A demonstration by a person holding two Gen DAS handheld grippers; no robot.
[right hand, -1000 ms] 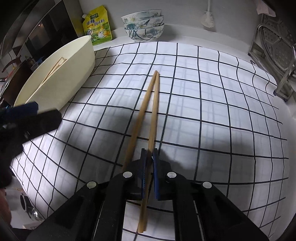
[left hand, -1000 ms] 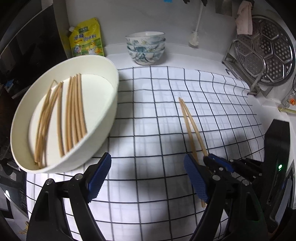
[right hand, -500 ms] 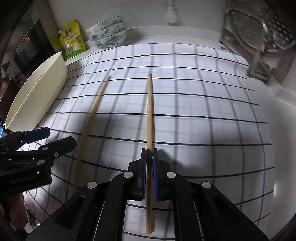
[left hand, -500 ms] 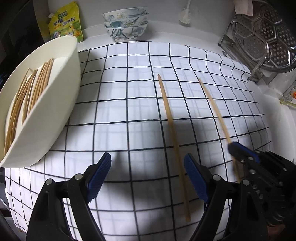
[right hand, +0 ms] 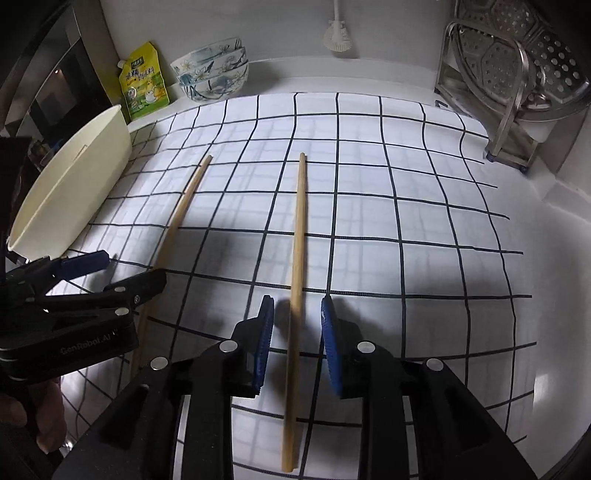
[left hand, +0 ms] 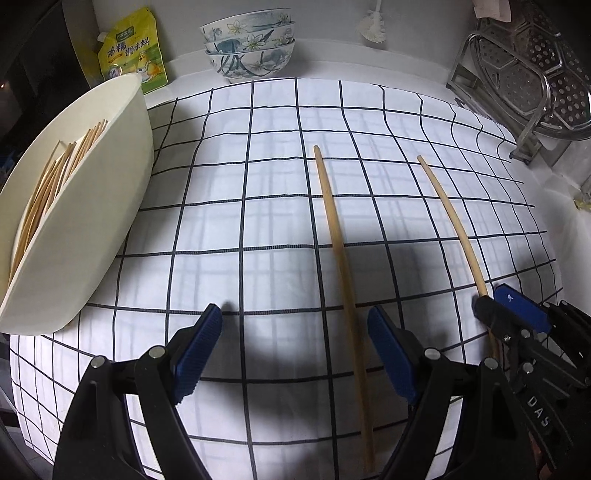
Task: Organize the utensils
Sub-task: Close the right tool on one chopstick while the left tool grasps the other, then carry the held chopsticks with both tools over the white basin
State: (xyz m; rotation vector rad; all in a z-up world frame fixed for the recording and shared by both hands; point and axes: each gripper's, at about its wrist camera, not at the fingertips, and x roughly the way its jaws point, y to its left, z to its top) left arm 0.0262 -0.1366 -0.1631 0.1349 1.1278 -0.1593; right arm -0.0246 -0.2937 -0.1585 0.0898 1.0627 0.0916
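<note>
Two wooden chopsticks lie apart on the checked cloth. The left chopstick (left hand: 341, 254) (right hand: 183, 210) runs between the fingers of my left gripper (left hand: 295, 350) (right hand: 122, 271), close to its right pad; that gripper stands wide open and touches nothing. The right chopstick (right hand: 297, 258) (left hand: 450, 221) lies between the blue pads of my right gripper (right hand: 297, 332) (left hand: 493, 301). Its jaws are opening, with a gap on each side of the stick. A cream bowl (left hand: 110, 206) (right hand: 74, 177) at the left holds several more chopsticks (left hand: 48, 184).
The checked cloth (left hand: 240, 229) covers the counter. At the back stand stacked patterned bowls (left hand: 249, 48) (right hand: 212, 75), a yellow pouch (left hand: 131, 51) and a white brush (left hand: 373, 27). A steel rack with a perforated steamer plate (left hand: 535, 70) (right hand: 517, 74) fills the right rear.
The right gripper carried one chopstick of the pair to the right, then parted its jaws off it. The left gripper swung from the bowl over to the other chopstick and sank lower.
</note>
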